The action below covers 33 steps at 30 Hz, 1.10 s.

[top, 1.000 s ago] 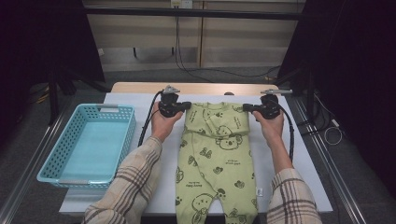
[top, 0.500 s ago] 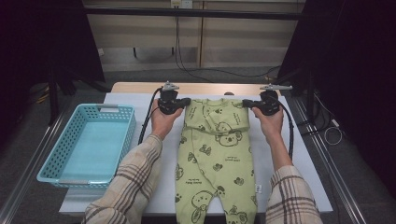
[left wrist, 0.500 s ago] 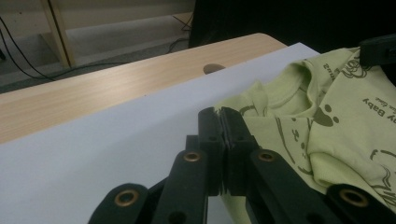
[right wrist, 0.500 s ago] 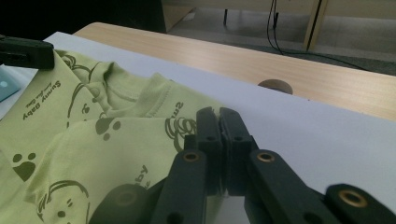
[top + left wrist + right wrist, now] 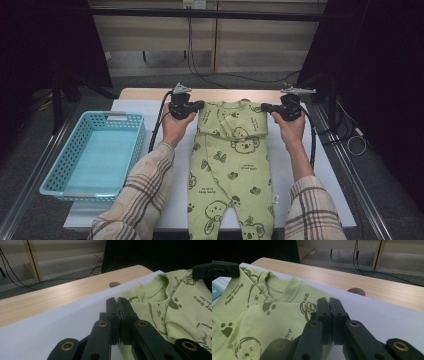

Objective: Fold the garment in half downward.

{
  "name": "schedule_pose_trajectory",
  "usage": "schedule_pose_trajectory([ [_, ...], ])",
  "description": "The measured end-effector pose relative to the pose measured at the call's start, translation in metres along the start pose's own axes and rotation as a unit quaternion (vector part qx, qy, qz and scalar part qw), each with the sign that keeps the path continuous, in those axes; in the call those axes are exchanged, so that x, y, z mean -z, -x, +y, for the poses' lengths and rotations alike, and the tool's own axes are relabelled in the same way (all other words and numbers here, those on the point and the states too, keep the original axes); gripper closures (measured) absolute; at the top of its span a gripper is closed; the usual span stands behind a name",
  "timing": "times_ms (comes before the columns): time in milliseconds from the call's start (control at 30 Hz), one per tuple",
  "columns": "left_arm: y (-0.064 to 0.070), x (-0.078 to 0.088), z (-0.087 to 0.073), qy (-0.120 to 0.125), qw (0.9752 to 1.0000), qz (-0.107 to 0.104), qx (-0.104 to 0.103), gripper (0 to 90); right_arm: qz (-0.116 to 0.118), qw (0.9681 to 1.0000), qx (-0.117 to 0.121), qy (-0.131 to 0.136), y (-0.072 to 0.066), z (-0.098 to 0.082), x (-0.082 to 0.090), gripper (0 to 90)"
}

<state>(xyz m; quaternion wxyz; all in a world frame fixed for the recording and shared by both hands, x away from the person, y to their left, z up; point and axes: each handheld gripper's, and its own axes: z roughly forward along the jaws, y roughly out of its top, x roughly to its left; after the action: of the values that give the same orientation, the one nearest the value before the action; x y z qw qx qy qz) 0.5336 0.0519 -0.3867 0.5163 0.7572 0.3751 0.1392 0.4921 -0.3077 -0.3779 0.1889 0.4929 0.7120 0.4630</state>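
A light-green printed baby romper (image 5: 231,165) is pinched at its shoulders (flat on the white bench (image 5: 130,107)) by the clamped left gripper (image 5: 199,105) and right gripper (image 5: 264,107).

A light-green koala-print baby romper (image 5: 231,165) lies flat, collar away, legs toward the person.

The baby romper (image 5: 231,170) at the centre is soft matt cloth, pale green with a darker print and ribbed trim at the neck. It lies on a smooth, matt white sheet (image 5: 140,112) that looks like paper or thin board. At twelve o'clock the table edge (image 5: 150,93) shows light wood grain with a low sheen. At nine o'clock the basket (image 5: 95,155) is turquoise plastic lattice, slightly glossy. The left gripper (image 5: 118,302) and right gripper (image 5: 329,302) are matt black plastic with brass-coloured metal rivets. The sleeves (image 5: 145,195) are woven plaid cloth.
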Motion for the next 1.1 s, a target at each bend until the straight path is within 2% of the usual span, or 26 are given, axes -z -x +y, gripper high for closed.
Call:
schedule_pose_trajectory([
  [367, -0.004, 0.003, 0.008, 0.009, 0.9999, 0.003, -0.001, 88.2, -0.001, 0.9999, 0.004, 0.011, -0.001, 0.011, 0.000, 88.2],
  [467, -0.004, 0.003, 0.011, 0.011, 0.9999, 0.007, -0.007, 88.3, -0.001, 0.9999, 0.004, 0.009, -0.002, 0.013, 0.000, 88.1],
  [667, -0.003, 0.001, 0.015, 0.012, 0.9998, 0.008, -0.012, 88.3, -0.005, 0.9999, 0.003, 0.010, -0.001, 0.019, 0.001, 88.2],
  [700, -0.002, 0.000, 0.015, 0.017, 0.9998, 0.007, -0.005, 88.3, -0.008, 0.9999, 0.004, 0.011, 0.000, 0.019, 0.002, 88.2],
  [767, -0.002, 0.000, 0.016, 0.014, 0.9998, 0.007, -0.009, 88.3, -0.009, 0.9999, 0.005, 0.011, 0.000, 0.020, 0.002, 88.2],
  [800, -0.002, -0.001, 0.017, 0.017, 0.9998, 0.007, -0.004, 88.3, -0.010, 0.9999, 0.006, 0.009, 0.000, 0.021, 0.002, 88.2],
  [967, -0.001, -0.005, 0.021, 0.012, 0.9999, 0.009, -0.008, 88.3, -0.017, 0.9998, 0.004, 0.007, 0.002, 0.023, 0.001, 88.1],
  [1100, -0.003, -0.006, 0.026, 0.018, 0.9997, 0.010, -0.010, 88.3, -0.020, 0.9997, 0.004, 0.010, 0.003, 0.027, 0.000, 88.2],
])
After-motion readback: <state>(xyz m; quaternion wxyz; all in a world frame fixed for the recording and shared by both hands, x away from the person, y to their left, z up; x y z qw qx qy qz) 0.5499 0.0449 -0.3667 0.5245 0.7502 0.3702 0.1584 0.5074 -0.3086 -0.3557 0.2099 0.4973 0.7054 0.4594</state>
